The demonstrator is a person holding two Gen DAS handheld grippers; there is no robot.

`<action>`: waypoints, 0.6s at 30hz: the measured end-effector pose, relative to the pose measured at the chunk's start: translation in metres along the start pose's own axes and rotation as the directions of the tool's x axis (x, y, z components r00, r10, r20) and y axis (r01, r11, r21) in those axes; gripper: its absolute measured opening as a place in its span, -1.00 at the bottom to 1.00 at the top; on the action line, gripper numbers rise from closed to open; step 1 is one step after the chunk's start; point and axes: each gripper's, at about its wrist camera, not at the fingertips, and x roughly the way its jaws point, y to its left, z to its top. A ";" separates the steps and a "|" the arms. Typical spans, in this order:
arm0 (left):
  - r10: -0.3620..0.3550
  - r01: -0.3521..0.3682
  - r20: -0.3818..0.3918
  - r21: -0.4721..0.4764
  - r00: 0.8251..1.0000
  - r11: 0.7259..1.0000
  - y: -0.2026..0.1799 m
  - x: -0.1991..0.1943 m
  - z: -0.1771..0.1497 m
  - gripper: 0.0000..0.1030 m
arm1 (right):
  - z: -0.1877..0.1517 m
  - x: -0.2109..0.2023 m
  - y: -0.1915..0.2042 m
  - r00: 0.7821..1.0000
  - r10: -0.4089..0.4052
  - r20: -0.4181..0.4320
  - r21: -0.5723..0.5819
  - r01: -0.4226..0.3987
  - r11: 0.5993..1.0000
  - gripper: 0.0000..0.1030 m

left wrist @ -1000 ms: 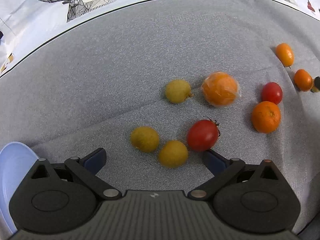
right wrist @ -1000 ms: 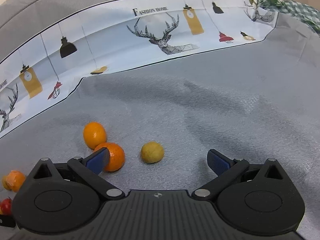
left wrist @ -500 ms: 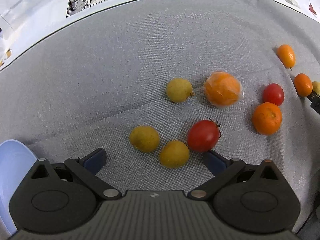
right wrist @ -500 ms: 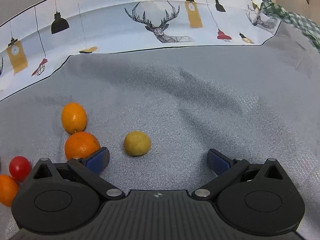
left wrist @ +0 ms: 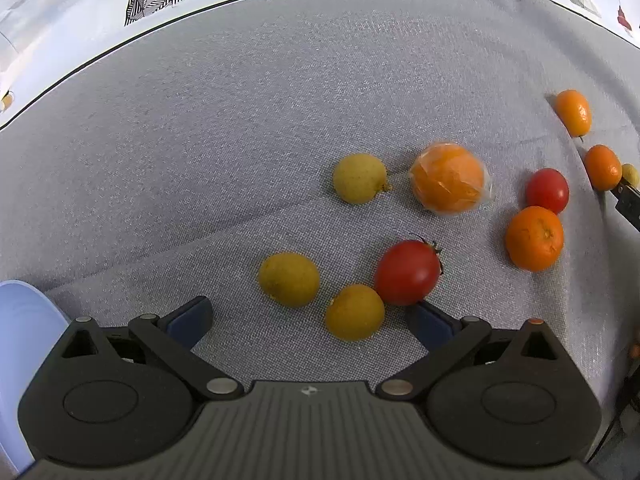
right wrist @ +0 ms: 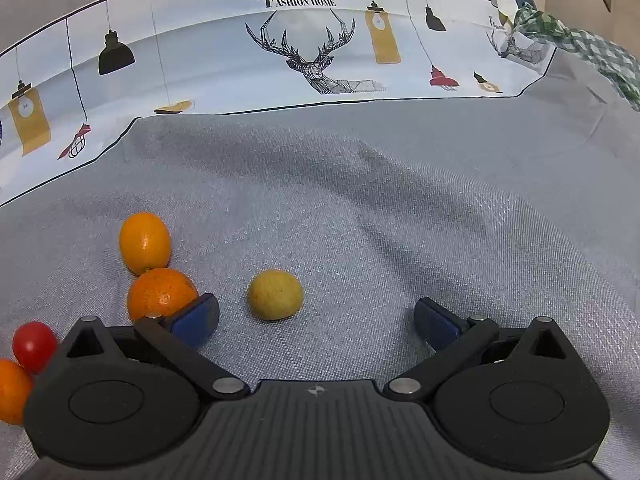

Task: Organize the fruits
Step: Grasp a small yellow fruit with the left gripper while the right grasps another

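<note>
1. Large tomato (left wrist: 407, 273): red, stem cap to its right, lying on the grey cloth (left wrist: 240, 140); the landmark for the left wrist view.
2. Yellow fruits: one (left wrist: 354, 312) touching the tomato's lower left, one (left wrist: 289, 279) further left, one (left wrist: 360, 178) above.
3. Wrapped orange (left wrist: 449, 178): above and right of the tomato, in clear film.
4. Bare orange (left wrist: 534, 238) and small tomato (left wrist: 547, 191): to the right, touching each other.
5. Left gripper (left wrist: 310, 322): fingers spread, holding nothing; its right pad sits just under the large tomato.
6. Right gripper (right wrist: 316, 322): fingers spread, empty; a yellow fruit (right wrist: 275, 294) lies between them, an orange (right wrist: 161, 294) behind the left pad.
7. Blue plate (left wrist: 24, 340): far lower left of the tomato.
</note>
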 end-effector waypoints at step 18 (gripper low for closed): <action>-0.078 0.073 0.114 0.048 0.990 0.996 -0.008 -0.033 -0.011 -0.41 | 0.002 -0.013 0.013 0.991 0.116 0.070 -0.096 -0.109 0.989 -0.45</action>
